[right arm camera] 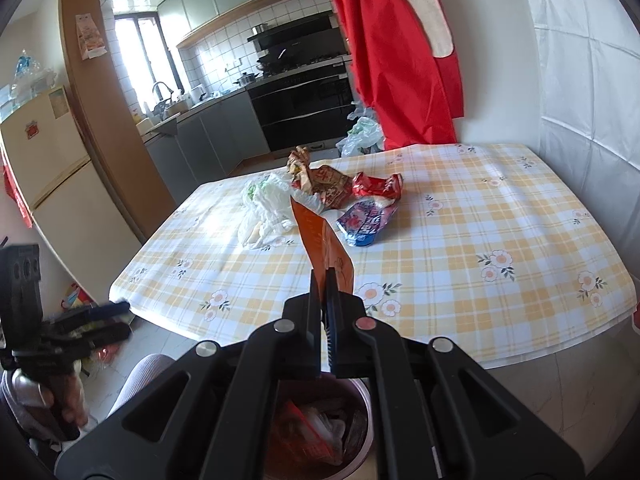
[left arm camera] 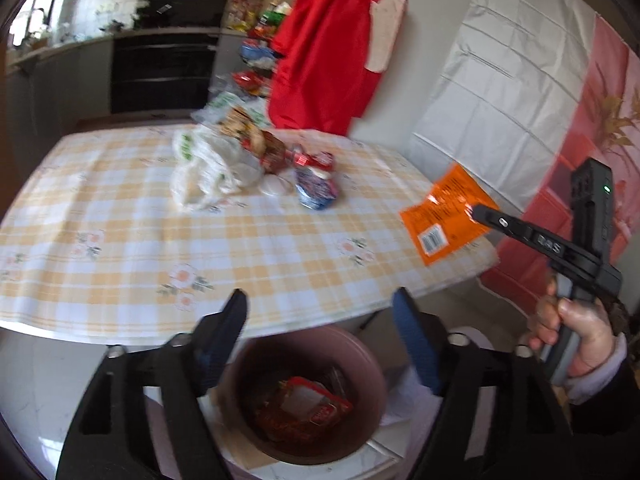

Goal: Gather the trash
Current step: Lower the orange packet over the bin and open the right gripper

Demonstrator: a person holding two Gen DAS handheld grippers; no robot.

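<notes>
Right gripper [right arm camera: 325, 280] pinched tight on orange wrapper [left arm camera: 446, 216], held past table [left arm camera: 120, 208] edge above bin [left arm camera: 236, 396]. Left gripper [left arm camera: 320, 320] spread wide, holding nothing. Bin contents partly hidden, probably red packets; trash pile [right arm camera: 320, 196] mid-table.

An orange wrapper [left arm camera: 444, 216] with a white barcode patch hangs pinched at one edge, lifted off the checked table's near right corner; in the right wrist view it stands edge-on [right arm camera: 320, 240]. Farther along lies a cluster of trash: a crumpled white plastic bag [right arm camera: 262, 210] on the left, a brown crinkled packet [right arm camera: 320, 184] beside it, a red wrapper [right arm camera: 376, 185] and a blue one [right arm camera: 366, 220] nearer. Below the near edge sits a round pinkish bin [left arm camera: 304, 396], holding a red packet [left arm camera: 308, 404] and what seems clear plastic.
</notes>
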